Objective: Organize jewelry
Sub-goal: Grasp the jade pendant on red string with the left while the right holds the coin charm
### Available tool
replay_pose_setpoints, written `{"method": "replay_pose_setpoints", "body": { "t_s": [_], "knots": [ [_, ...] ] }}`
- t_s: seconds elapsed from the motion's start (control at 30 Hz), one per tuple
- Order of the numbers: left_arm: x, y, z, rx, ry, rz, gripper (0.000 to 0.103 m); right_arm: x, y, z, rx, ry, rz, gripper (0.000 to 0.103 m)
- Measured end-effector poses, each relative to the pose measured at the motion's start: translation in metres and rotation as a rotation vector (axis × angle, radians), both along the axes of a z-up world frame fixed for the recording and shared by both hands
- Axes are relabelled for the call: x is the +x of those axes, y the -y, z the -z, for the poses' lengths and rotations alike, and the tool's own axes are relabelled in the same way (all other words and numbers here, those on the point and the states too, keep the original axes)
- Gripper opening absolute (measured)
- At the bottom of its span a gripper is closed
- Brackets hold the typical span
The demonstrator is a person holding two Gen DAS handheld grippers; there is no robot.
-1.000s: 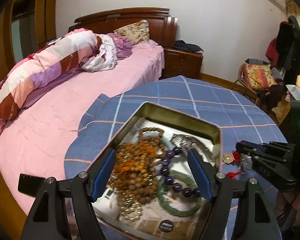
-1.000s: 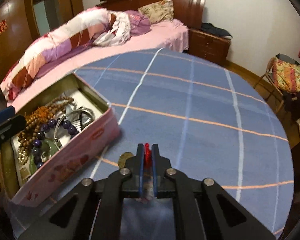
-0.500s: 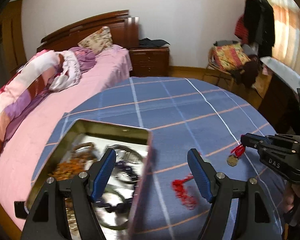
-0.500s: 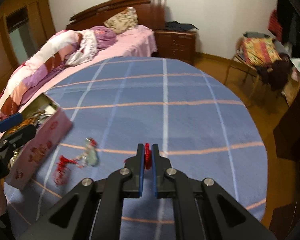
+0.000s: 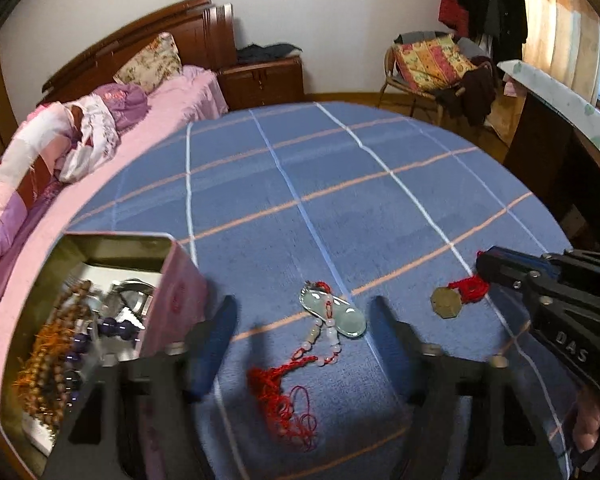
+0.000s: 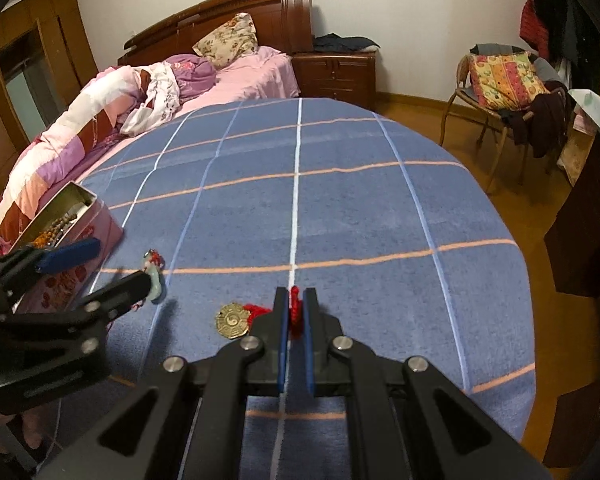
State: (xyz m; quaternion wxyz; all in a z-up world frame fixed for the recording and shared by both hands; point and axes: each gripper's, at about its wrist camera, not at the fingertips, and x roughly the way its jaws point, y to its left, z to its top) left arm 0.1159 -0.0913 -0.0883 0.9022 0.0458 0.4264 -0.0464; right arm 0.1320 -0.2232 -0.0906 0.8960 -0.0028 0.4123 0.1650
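Observation:
My right gripper (image 6: 295, 300) is shut on the red cord (image 6: 295, 312) of a brass octagonal charm (image 6: 231, 321), which hangs just left of its tips; it also shows in the left wrist view (image 5: 446, 304). My left gripper (image 5: 304, 316) is open, its jaws either side of a pale green jade pendant (image 5: 334, 314) with pink beads and a red tassel (image 5: 283, 396) lying on the blue cloth. The open pink tin (image 5: 179, 288) with bead bracelets (image 5: 55, 352) sits at the left.
The round table has a blue checked cloth (image 6: 340, 208). A pink bed (image 6: 235, 80) lies behind and left of it. A chair with a patterned cushion (image 6: 508, 76) stands at the right, and a dark cabinet (image 6: 584, 240) beside the table edge.
My left gripper has swung right from over the tin to over the jade pendant on the cloth. My right gripper, still holding the charm's cord, has come lower and nearer the pendant.

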Motion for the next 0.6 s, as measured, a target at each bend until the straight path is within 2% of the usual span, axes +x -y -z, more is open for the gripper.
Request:
{"method": "replay_pose_setpoints", "body": {
  "t_s": [0.07,0.13,0.17,0.3,0.5,0.6],
  "knots": [
    [0.003,0.000,0.004,-0.036,-0.023,0.012,0.048,0.001,0.000,0.001,0.000,-0.002,0.000,0.009],
    [0.005,0.001,0.006,-0.028,-0.034,0.013,0.044,0.001,0.001,0.001,0.002,-0.005,-0.001,0.009],
    [0.005,0.002,0.007,-0.030,-0.042,0.018,0.037,0.001,0.000,0.002,0.001,-0.006,-0.001,0.009],
    [-0.001,0.002,0.007,-0.053,-0.040,0.046,0.020,0.001,-0.002,0.002,-0.008,-0.005,-0.003,0.009],
    [-0.013,-0.001,0.005,-0.069,-0.015,0.039,0.016,-0.001,-0.002,0.000,-0.006,0.015,0.003,0.009],
    [-0.022,-0.003,-0.005,-0.066,0.035,0.039,0.014,-0.005,-0.004,-0.004,-0.007,0.038,-0.006,0.009]
  ]
}}
